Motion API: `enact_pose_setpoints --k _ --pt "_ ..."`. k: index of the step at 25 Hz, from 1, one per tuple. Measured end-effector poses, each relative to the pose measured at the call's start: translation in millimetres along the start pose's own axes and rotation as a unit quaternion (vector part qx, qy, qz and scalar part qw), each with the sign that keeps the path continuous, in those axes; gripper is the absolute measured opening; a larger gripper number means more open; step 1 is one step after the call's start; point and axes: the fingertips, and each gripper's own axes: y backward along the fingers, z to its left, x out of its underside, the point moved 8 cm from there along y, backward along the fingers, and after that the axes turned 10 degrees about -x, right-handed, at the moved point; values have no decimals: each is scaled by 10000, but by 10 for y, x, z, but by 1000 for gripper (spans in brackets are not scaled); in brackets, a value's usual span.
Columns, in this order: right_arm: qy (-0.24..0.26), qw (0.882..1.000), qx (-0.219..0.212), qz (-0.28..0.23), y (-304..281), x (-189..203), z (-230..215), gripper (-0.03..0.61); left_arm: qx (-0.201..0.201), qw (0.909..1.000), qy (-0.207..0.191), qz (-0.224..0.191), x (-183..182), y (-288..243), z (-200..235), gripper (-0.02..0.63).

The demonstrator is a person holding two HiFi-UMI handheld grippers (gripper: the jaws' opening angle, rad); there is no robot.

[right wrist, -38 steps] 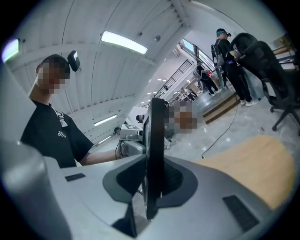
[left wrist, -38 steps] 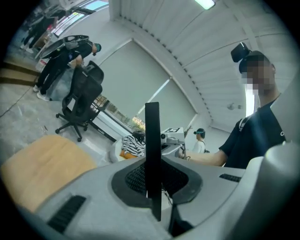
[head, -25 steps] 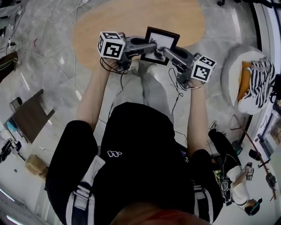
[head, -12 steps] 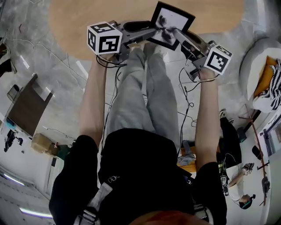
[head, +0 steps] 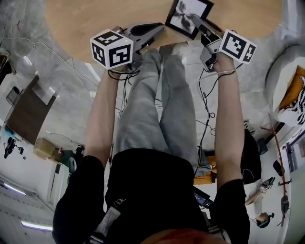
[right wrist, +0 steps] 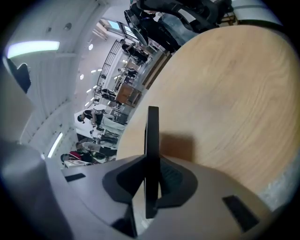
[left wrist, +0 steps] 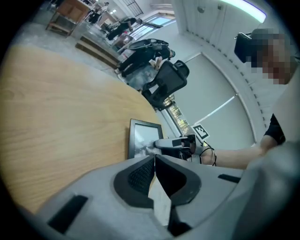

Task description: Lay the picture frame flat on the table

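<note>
The black picture frame (head: 183,12) with a grey photo is over the round wooden table (head: 95,14), at its near right edge. My right gripper (head: 193,19) is shut on the frame's near edge. In the right gripper view the frame (right wrist: 152,140) runs edge-on between the pads of that gripper (right wrist: 151,173) and casts a shadow on the table (right wrist: 225,108). My left gripper (head: 161,27) is left of the frame, apart from it, shut and empty. In the left gripper view its jaws meet with nothing between them, and beyond them are the frame (left wrist: 140,138) and the right gripper (left wrist: 152,150).
The person's legs and feet (head: 157,95) stand below the table's edge, with cables (head: 205,114) on the marble floor. A white seat with orange and striped cushions (head: 290,90) is at the right. A brown board (head: 26,112) lies at the left.
The frame has moved further over the table in the right gripper. The left gripper, which was at the frame's left side, has come off it and shut to the left.
</note>
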Motion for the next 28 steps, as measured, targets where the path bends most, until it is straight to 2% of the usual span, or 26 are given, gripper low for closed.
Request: enact_pose_setpoints --k 6,9,12,14,16,17,19,21,24,28 --pt "-43 9988 428 -219 -71 -16 -71 63 212 9995 43 251 215 -44 -121 15" --pt "317 9953 875 -283 -92 19 -102 84 269 9990 155 335 313 -58 -139 15" --pt "844 9837 1563 -276 -105 32 -106 136 480 9978 302 355 377 -56 -192 14" --pt "1020 9727 2073 -211 -118 56 -148 144 517 9975 338 350 409 -41 -205 14" --pt "1106 9641 2409 -173 -109 77 -184 150 470 9979 346 297 421 -15 -204 14" --pt "1127 9605 2535 -238 -69 72 -180 149 403 9984 326 226 407 4 -215 15" --pt "1164 9545 2695 -518 94 50 -117 74 130 9996 243 -41 340 48 -285 14" --pt "1195 9561 2537 -847 278 30 3 42 -286 9983 226 -453 228 74 -381 12" --pt "1155 9655 1896 -1360 497 49 305 23 -952 9889 285 -1105 -11 124 -597 9" --pt "1434 9658 1139 -1837 822 19 1022 12 -1316 9755 -29 -1762 -473 429 -1189 9"
